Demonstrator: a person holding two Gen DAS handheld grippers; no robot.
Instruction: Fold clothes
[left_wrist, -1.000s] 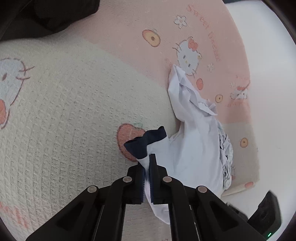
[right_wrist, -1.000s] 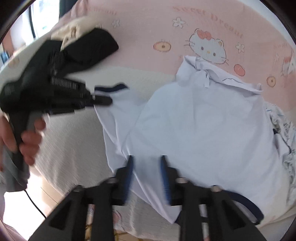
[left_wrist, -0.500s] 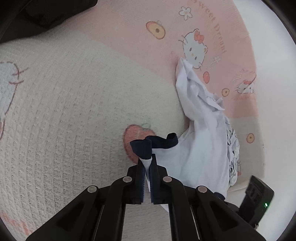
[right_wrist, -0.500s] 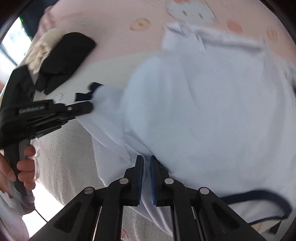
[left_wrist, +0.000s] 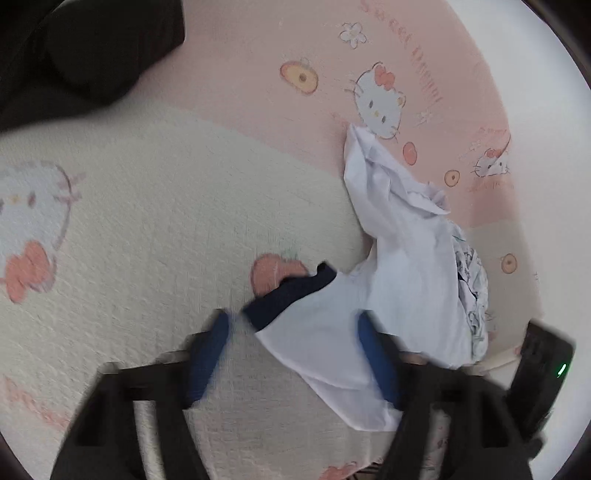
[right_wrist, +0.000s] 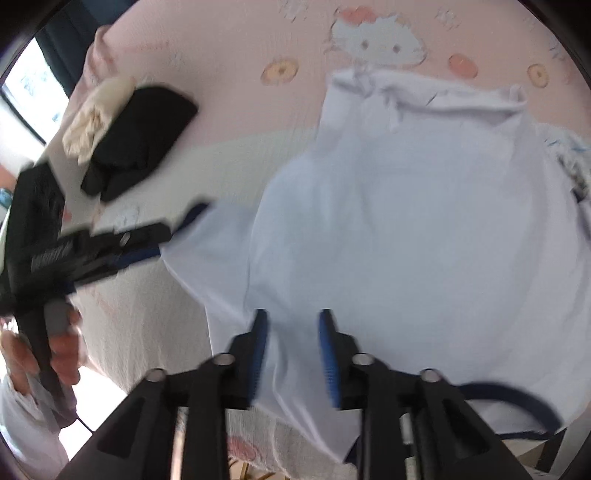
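over white shirt (left_wrist: 406, 280): opening hand-held gripper (left_wrist: 291, 354)

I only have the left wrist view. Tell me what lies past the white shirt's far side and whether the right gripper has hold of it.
Observer: The right gripper is not clamped; its jaws are opening, with the white shirt lying between the blue pads.
Operator: Report the hem.
Observer: A navy-trimmed edge curves beside the right gripper, near the bed's edge.
Operator: Say what else is on the bedspread.
Observer: A black garment lies on a cream cloth at the far left of the right wrist view, apart from the shirt.
Operator: And my own gripper?
Observer: The left gripper, held in a hand, sits at the navy sleeve cuff, jaws opening.
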